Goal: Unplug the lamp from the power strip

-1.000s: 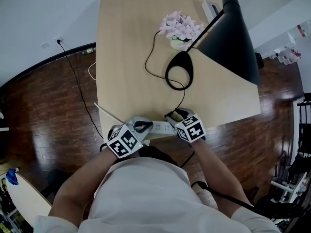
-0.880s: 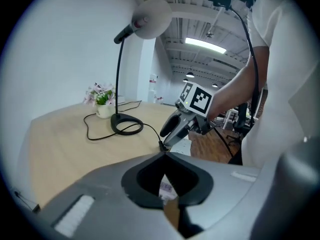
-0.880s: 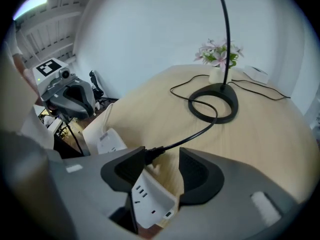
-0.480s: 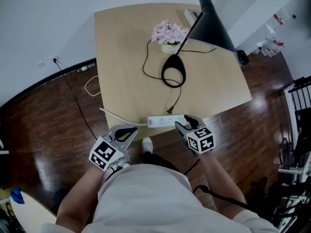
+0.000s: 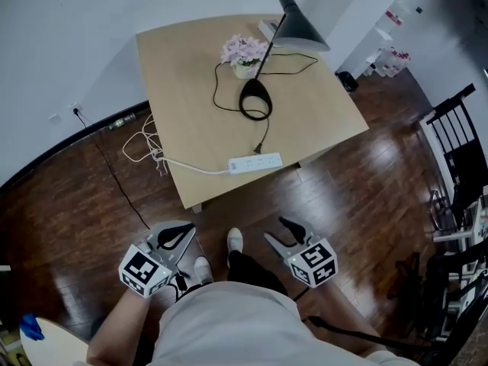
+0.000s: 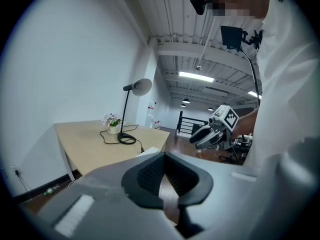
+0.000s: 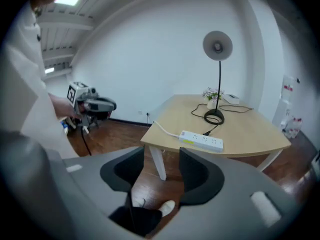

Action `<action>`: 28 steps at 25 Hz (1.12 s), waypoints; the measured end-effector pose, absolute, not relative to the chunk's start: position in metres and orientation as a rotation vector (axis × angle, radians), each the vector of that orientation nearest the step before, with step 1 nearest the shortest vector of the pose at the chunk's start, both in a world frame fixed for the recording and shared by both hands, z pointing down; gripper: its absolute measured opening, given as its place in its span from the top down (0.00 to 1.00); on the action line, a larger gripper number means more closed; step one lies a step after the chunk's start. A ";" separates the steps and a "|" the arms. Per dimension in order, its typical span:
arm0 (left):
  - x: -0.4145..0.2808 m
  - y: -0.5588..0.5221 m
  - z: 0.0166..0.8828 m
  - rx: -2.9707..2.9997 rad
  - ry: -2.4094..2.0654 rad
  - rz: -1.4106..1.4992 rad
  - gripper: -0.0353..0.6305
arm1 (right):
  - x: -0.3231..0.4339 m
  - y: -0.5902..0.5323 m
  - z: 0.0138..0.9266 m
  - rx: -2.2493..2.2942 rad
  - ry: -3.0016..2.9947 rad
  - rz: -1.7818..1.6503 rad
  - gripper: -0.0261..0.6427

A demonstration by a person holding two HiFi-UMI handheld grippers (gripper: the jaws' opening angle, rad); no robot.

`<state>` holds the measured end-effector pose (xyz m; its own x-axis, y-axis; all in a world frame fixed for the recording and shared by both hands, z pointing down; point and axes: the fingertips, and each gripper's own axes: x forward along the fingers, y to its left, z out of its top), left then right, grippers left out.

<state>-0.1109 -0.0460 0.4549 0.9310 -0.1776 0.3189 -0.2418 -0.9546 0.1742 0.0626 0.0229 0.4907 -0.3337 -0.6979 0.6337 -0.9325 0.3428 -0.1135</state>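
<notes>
Right tongs (image 5: 278, 231): wide, just opened further, nothing between. Left tongs (image 5: 185, 229): tips together, empty. Both over floor, well short of desk (image 5: 183, 82). Ahead, at desk's near edge: power strip (image 5: 255, 162); lamp plug (image 5: 260, 148) just beyond it, seemingly out of socket. Plug small, rigid, light: pinch body, not limp cord (image 5: 216, 90). Strip light, likely slides: pin it.

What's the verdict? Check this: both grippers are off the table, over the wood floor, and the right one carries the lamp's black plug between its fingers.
Wrong on the plug. The right gripper view shows the right gripper empty: its fingers, which have just been opening, stand apart over floor; the plug lies on the table by the power strip. The rest holds.
</notes>
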 end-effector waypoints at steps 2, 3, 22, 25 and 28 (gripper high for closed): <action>-0.122 -0.023 0.453 2.874 -0.312 0.460 0.94 | 0.051 0.055 0.486 1.384 -2.122 0.607 0.63; -0.125 -0.012 0.451 2.876 -0.315 0.460 0.94 | 0.048 0.068 0.483 1.379 -2.129 0.603 0.63; -0.148 0.222 0.389 2.948 -0.487 0.341 0.94 | 0.033 0.319 0.465 1.403 -2.290 0.486 0.63; -0.153 0.254 0.386 2.970 -0.438 0.360 0.94 | 0.029 0.346 0.455 1.446 -2.299 0.489 0.63; -0.160 0.277 0.380 2.986 -0.387 0.351 0.94 | 0.026 0.369 0.440 1.509 -2.289 0.469 0.63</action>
<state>-0.1601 0.2772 0.3796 0.9408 -0.2380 0.2416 -0.2635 -0.9614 0.0792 0.0261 0.3687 0.4397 -0.3662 -0.8048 0.4671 -0.9237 0.3752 -0.0776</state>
